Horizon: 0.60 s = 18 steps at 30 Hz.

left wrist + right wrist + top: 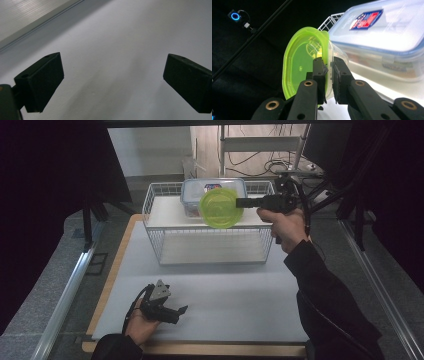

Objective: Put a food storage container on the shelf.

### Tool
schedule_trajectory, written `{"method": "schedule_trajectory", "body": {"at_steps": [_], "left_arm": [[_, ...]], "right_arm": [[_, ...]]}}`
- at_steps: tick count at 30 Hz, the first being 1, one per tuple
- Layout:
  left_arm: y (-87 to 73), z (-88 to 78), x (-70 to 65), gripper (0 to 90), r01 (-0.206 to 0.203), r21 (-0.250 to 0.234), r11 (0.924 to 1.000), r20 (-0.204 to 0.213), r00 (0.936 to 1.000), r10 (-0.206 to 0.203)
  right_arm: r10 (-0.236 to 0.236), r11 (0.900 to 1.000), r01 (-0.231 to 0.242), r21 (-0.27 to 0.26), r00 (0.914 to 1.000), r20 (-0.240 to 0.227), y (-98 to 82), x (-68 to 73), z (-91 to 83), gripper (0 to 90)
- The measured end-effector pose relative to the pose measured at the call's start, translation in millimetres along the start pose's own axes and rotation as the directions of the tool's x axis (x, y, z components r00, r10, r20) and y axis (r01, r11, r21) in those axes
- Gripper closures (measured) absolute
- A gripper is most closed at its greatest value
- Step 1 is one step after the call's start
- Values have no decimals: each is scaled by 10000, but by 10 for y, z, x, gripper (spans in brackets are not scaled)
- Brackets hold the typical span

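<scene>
A round clear container with a lime-green lid (218, 208) hangs on its side in the air over the top shelf of the white wire rack (165, 200). My right gripper (241, 202) is shut on its rim, and in the right gripper view the two jaws pinch the green lid edge (294, 67) and the clear wall, with the gripper (329, 75) held level. Behind it on the shelf stands a rectangular clear box with a blue-edged lid (192, 190) (384, 37). My left gripper (181, 312) rests low at the front left of the table, its jaws wide apart over the bare mat (112, 62).
The wire rack has a lower shelf (210, 251) with nothing on it. The grey mat (235, 300) covers the wooden table. Metal rails (65, 295) run along both sides, and a stand with cables (260, 150) is behind the rack.
</scene>
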<state>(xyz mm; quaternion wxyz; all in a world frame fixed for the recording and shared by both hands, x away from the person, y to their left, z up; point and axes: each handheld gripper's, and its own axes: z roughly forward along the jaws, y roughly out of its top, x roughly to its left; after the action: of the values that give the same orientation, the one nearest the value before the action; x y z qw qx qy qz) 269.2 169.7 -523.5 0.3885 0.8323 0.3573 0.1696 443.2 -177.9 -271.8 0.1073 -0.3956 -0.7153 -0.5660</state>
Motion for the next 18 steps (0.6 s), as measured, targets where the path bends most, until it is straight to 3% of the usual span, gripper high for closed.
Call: {"method": "schedule_trajectory", "body": {"at_steps": [18], "left_arm": [[-1, -9, 6, 30, 26, -61, 10000, 56, 10000, -26]], "right_arm": [[23, 9984, 9, -562, 9984, 567, 374, 32, 84, 812]]}}
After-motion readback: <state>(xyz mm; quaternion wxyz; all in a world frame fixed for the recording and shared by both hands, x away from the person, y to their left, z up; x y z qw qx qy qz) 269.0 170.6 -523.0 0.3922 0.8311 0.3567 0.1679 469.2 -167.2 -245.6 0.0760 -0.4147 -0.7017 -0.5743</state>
